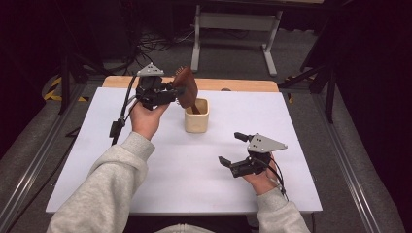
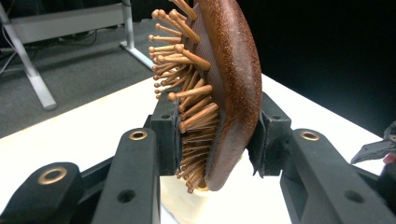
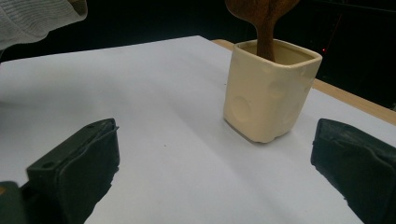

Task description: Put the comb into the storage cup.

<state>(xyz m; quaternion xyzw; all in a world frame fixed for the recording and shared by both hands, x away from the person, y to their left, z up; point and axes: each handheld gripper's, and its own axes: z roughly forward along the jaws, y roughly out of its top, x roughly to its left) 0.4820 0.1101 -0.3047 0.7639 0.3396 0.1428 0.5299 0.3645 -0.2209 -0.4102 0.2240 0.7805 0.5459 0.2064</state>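
White table (image 1: 145, 184), dark room behind. Left gripper (image 1: 178, 91) is clamped on the wooden hairbrush (image 1: 186, 86) at the head — one pad on the bristles, one on the smooth back. Handle is down inside the cream cup (image 1: 197, 120), at 12 o'clock from table centre. Brush looks light, rigid, back likely slick; bristles give, so the grip could shift. Cup looks ceramic — tippable. Right gripper (image 1: 232, 150) gapes wide with nothing in it, at 4 o'clock.

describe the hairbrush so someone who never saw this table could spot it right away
On the white table, look toward the far edge for the cream square cup. The brown wooden hairbrush stands handle-down in it, its head clamped by the left hand-held gripper. Its rows of ball-tipped wooden bristles set it apart.
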